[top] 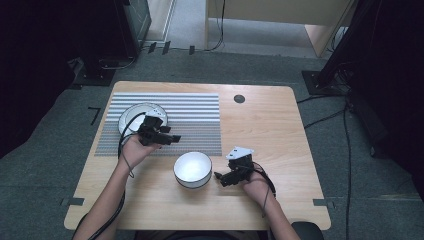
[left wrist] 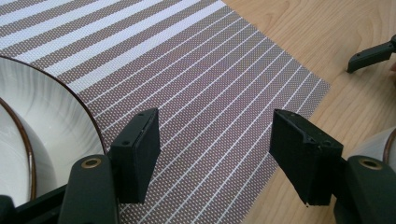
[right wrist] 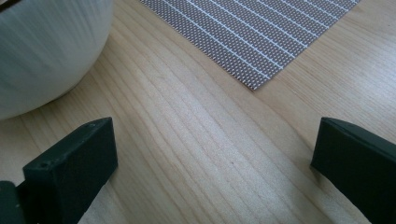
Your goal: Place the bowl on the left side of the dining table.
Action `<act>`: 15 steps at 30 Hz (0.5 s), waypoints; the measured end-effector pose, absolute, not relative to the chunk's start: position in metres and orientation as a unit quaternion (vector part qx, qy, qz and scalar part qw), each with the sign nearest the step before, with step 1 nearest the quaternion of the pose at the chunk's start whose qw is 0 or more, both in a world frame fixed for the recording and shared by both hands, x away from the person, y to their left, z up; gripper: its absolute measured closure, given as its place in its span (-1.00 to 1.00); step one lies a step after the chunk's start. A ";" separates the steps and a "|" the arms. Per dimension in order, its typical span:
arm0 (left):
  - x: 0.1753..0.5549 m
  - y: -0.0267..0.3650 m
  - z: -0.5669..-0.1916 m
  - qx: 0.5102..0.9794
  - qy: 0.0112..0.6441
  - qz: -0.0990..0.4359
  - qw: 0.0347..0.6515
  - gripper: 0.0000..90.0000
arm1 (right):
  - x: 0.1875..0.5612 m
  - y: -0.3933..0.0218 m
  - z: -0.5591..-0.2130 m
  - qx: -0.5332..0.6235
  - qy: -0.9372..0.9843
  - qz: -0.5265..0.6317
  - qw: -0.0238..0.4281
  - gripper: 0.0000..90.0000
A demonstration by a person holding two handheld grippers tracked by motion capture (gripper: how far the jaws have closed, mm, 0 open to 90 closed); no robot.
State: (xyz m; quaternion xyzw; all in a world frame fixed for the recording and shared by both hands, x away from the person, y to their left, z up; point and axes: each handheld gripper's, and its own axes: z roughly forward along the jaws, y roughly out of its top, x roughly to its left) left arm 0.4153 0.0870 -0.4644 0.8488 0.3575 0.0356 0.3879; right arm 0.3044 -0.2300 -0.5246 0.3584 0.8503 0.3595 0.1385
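Observation:
A white bowl (top: 192,169) stands on the wooden table (top: 270,125) near its front middle. A white plate (top: 134,116) with a dark rim lies on the left part of a grey striped placemat (top: 190,120). My left gripper (top: 170,138) hovers over the mat just right of the plate, open with nothing between its jaws. In the left gripper view the plate (left wrist: 42,126) lies at the left and the mat (left wrist: 201,93) under my left gripper (left wrist: 215,149). My right gripper (top: 219,176) sits open just right of the bowl. In the right gripper view the bowl (right wrist: 42,51) is at upper left, bare wood between the jaws.
A small dark round hole (top: 239,98) marks the table's far side. Cables trail from both grippers down past the forearms. Grey carpet, dark equipment stands and floor cables surround the table. The mat's corner (right wrist: 254,84) lies ahead of my right gripper (right wrist: 215,163).

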 end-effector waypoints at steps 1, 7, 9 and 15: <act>0.415 0.087 -0.466 0.849 0.357 0.035 0.388 -0.26 | 0.304 -0.230 -0.525 0.358 0.850 0.359 0.139 -1.00; 0.416 0.083 -0.475 0.852 0.357 0.035 0.382 -0.27 | 0.304 -0.230 -0.525 0.358 0.850 0.360 0.138 -1.00; 0.416 0.082 -0.477 0.852 0.358 0.037 0.381 -0.27 | 0.304 -0.230 -0.525 0.358 0.850 0.360 0.139 -1.00; 0.415 0.078 -0.483 0.855 0.354 0.038 0.378 -0.27 | 0.304 -0.230 -0.525 0.358 0.850 0.360 0.139 -1.00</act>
